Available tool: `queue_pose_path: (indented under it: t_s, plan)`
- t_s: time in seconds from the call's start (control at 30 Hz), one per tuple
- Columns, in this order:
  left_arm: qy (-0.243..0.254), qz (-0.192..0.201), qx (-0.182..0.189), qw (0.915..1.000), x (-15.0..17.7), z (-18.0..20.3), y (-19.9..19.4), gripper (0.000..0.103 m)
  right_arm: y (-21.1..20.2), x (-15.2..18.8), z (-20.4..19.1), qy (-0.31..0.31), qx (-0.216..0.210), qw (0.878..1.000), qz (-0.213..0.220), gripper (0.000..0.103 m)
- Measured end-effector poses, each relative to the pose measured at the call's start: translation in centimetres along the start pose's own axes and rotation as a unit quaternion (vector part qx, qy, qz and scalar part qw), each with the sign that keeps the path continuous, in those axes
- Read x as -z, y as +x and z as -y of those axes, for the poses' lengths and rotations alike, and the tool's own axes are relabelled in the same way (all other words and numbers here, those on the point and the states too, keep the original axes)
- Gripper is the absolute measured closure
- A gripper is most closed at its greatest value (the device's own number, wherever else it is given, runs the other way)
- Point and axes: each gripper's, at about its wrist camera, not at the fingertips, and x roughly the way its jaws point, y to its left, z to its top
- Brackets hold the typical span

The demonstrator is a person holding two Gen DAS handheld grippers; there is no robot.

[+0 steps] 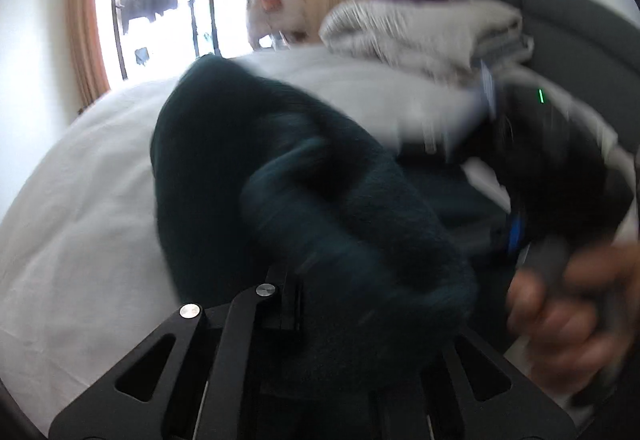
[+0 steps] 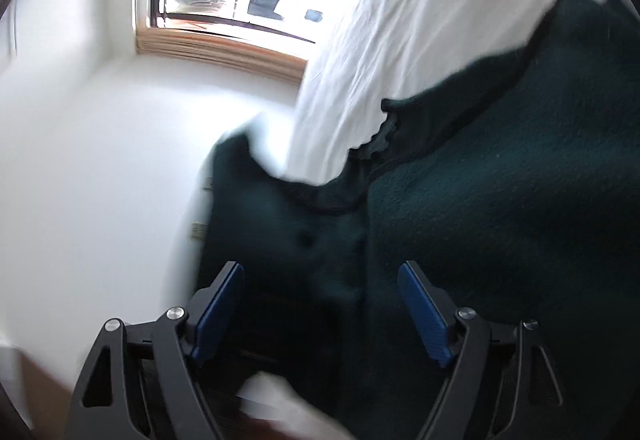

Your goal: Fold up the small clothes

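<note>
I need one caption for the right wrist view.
Open right gripper above dark green garment on white bedsheet.

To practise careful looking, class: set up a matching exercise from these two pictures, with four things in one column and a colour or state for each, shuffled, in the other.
Things:
1. garment
2. bed sheet
3. right gripper
4. left gripper

Colours or states:
A. jaws open
B. white
C. dark green
D. shut on the cloth

Pairs: 1-C, 2-B, 3-A, 4-D
</note>
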Motion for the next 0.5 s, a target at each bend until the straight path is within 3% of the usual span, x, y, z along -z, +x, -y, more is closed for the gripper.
queue_pose_path:
  t_s: [0.07,0.33,0.43,0.5]
  plan:
    - [0.016,-0.025,-0.005,0.9996,2.3,1.2,2.3,0.096,0.3,-0.4,0.4,0.005,-0.003,1.000,-0.015,0.027]
    - [0.042,-0.012,-0.008,0.9990,1.9,2.5,3.0,0.096,3.2,-2.4,-1.0,-0.023,0.050,0.998,-0.021,0.031]
    - [0.050,-0.010,-0.012,0.9986,3.0,2.3,2.8,0.096,4.2,-3.7,-1.2,-0.040,0.089,0.995,-0.035,0.042]
    - [0.052,-0.010,-0.014,0.9985,3.3,2.4,2.7,0.097,4.6,-4.4,-1.5,-0.057,0.119,0.991,-0.040,0.056]
